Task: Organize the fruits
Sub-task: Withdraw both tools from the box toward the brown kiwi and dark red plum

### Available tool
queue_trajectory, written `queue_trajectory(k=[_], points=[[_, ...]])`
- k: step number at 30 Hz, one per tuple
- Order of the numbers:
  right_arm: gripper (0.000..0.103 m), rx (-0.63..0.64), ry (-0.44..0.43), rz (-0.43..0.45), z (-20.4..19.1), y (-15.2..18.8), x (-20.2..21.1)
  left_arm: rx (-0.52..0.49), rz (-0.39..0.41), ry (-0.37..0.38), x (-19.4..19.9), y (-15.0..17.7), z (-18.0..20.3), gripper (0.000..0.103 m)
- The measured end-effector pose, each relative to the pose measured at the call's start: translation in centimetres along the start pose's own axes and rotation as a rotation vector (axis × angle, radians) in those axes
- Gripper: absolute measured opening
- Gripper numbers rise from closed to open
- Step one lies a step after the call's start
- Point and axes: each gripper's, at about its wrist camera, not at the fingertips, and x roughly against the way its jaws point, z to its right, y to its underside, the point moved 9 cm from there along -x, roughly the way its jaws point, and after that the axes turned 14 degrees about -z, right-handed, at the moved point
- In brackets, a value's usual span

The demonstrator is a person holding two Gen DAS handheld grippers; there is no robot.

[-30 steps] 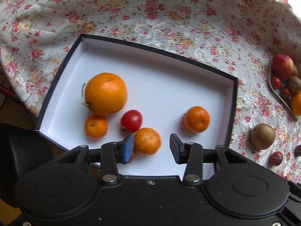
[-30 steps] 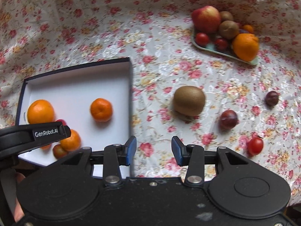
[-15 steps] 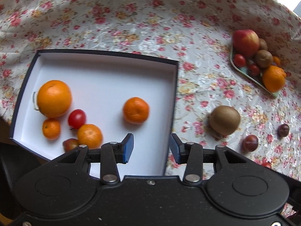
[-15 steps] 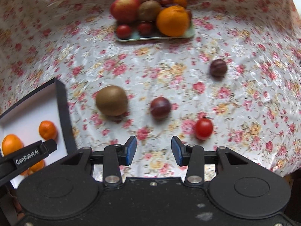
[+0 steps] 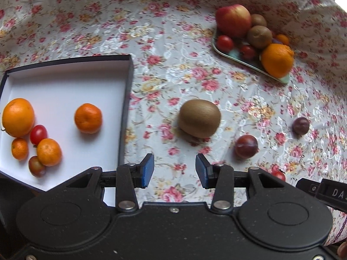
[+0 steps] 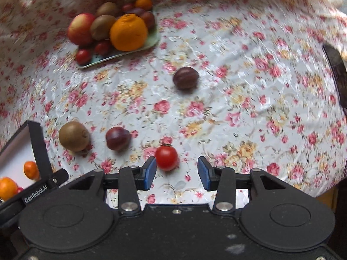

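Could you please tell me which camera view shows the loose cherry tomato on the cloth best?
The right wrist view: the tomato lies whole and close, just ahead of the open right tongs. In the left wrist view only its top peeks over the gripper body, right of the open left tongs.

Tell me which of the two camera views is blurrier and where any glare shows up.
Right wrist view is blurrier: the tablecloth smears toward the right edge, though the tomato stays fairly crisp. Left wrist view is sharper, with the kiwi slightly soft; glare whitens its top right corner.
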Motion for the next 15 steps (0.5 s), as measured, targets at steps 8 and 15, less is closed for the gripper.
queue_trajectory(k=[8, 15], points=[[0.045, -0.083, 0.009, 0.099, 3.3, -0.7, 1.2, -0.041, 0.0, -0.002, -0.1, 0.3, 2.2, 0.052], [0.045, -0.085, 0.004, 0.17, 3.7, -1.5, 2.2, -0.098, 0.037, -0.073, 0.3, -1.1, 3.3, 0.051]])
